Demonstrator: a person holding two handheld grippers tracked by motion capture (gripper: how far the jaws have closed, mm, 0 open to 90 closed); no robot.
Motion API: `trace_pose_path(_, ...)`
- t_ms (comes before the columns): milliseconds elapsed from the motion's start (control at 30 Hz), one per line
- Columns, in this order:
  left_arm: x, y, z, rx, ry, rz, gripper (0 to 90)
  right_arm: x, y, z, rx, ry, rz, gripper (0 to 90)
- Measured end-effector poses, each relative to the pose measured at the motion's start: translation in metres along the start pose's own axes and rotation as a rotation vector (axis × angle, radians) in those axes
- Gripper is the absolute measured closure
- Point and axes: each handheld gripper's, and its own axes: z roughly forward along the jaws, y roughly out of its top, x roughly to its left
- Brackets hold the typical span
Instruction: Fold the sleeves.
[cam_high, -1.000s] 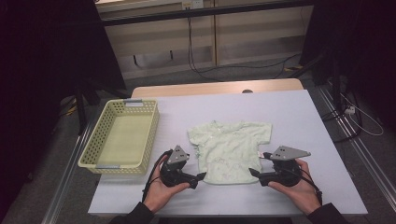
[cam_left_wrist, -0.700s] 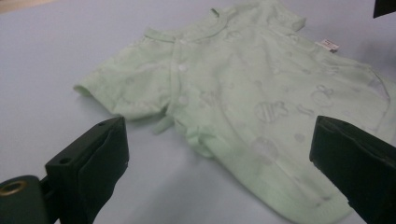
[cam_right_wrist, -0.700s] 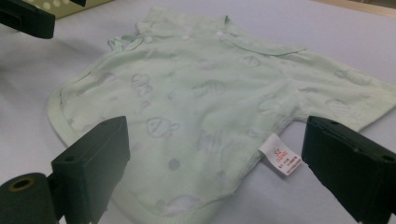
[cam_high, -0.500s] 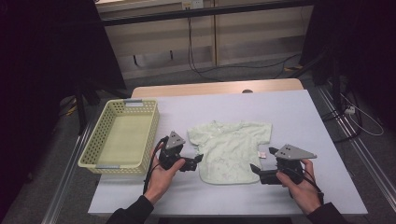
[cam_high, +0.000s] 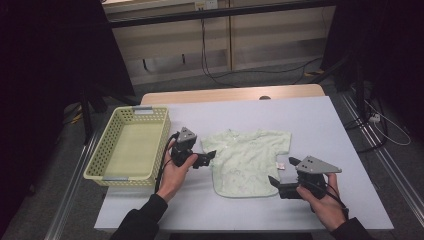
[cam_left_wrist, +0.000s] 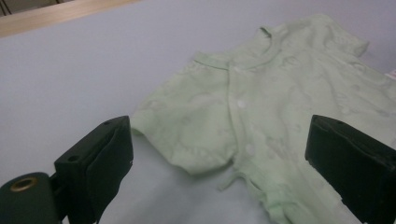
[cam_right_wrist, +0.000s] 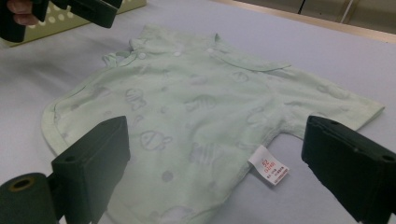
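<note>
Shirt (cam_high: 248, 161), pale green, lying flat and spread on the counter (cam_high: 320, 125), between the basket (cam_high: 131, 145) and the counter's right edge. Its long axis runs near-to-far: collar at the far end, hem towards the person. The sleeves point left and right across the counter. The buttoned front faces up, with the button line running along the long axis. A white label (cam_right_wrist: 268, 171) juts out from the side seam below the right sleeve and rests on the counter.

Left tool (cam_high: 209, 158), held in the left hand (cam_high: 175, 172), points rightwards at the shirt's left sleeve; jaws spread, sleeve edge between them in the left tool view, pads apart from the cloth.

Right tool (cam_high: 282, 172), held in the right hand (cam_high: 325, 202), points leftwards at the shirt's lower right side near the label; jaws spread wide after just opening further, nothing pinched.

Basket: yellow, its long axis also near-to-far, just left of the left hand.
</note>
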Motion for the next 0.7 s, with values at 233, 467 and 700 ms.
trace_pose_path(233,0.014,0.009,0.011,0.023,0.038,-0.039,7.6,0.001,-0.006,-0.009,0.017,-0.013,-0.006,7.6)
trace_pose_path(467,0.025,0.018,0.025,0.056,0.054,-0.047,11.8,0.002,-0.009,-0.015,0.026,-0.008,0.005,8.1)
trace_pose_path(700,0.04,0.019,0.039,0.102,0.132,-0.085,16.1,0.003,-0.011,-0.016,0.029,0.006,-0.002,8.2)
